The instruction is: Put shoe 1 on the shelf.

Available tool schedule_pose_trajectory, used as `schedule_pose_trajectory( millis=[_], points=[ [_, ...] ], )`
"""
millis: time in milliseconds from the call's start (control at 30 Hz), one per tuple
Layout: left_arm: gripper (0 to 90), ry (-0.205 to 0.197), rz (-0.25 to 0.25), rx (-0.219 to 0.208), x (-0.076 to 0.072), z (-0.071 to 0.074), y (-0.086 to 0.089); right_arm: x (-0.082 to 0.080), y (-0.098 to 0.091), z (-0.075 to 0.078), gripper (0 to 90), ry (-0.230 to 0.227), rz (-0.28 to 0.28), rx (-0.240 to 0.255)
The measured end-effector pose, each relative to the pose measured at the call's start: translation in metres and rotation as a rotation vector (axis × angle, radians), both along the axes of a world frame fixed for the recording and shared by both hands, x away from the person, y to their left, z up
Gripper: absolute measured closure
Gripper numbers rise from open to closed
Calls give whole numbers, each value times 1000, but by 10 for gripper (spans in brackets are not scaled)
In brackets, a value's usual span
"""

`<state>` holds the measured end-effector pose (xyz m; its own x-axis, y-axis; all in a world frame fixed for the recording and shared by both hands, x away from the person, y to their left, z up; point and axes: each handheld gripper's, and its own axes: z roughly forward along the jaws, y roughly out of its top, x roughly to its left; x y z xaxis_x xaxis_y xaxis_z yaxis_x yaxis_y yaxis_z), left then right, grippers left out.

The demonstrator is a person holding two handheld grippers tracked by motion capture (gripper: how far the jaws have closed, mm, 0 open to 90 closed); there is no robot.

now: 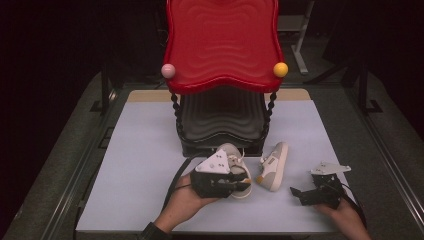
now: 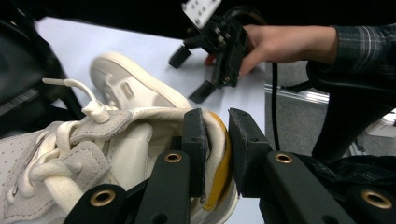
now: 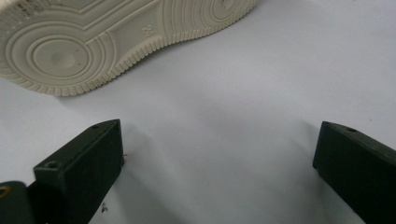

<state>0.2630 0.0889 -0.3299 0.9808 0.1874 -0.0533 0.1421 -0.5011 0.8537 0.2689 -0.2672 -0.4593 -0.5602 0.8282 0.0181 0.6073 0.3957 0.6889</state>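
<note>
My left gripper is shut on the heel of a cream and grey sneaker. One jaw is inside the collar and the other is outside, against the yellow heel tab. The shoe hangs slightly off the table in front of the rack. A second matching sneaker lies on its side just to the right, with its ribbed sole facing my right gripper. My right gripper rests low at the table's front right, jaws wide open over bare tabletop.
A shoe rack stands at the back centre, with a wavy red top shelf and a black lower shelf. Pink and yellow balls cap its posts. The pale mat covers the table.
</note>
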Motion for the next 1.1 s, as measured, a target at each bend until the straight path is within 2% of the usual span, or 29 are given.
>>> schedule_pose_trajectory(
  millis=[167, 300, 333, 367, 533, 667, 867, 1100],
  points=[
    [772, -25, 4, -5, 12, 11, 4, 0, 0, 0, 11, 0, -1, 3],
    [772, -63, 0, 13, 28, 22, 6, 0, 0, 0, 11, 0, 0, 2],
    [772, -63, 0, 13, 28, 22, 6, 0, 0, 0, 11, 0, 0, 2],
    [772, -81, -1, 22, 36, 27, 8, 0, 0, 0, 11, 2, -1, 3],
    [771, -129, 6, 39, 54, 36, 10, 0, 0, 0, 11, 0, 1, 1],
    [771, -167, 15, 56, 71, 39, 15, 0, 0, 0, 11, 0, 1, 2],
    [771, -203, 33, 68, 99, 42, 22, 0, 0, 0, 11, -1, 0, 1],
    [771, -236, 64, 87, 120, 39, 25, 0, 0, 0, 11, -1, 0, 1]
  ],
)
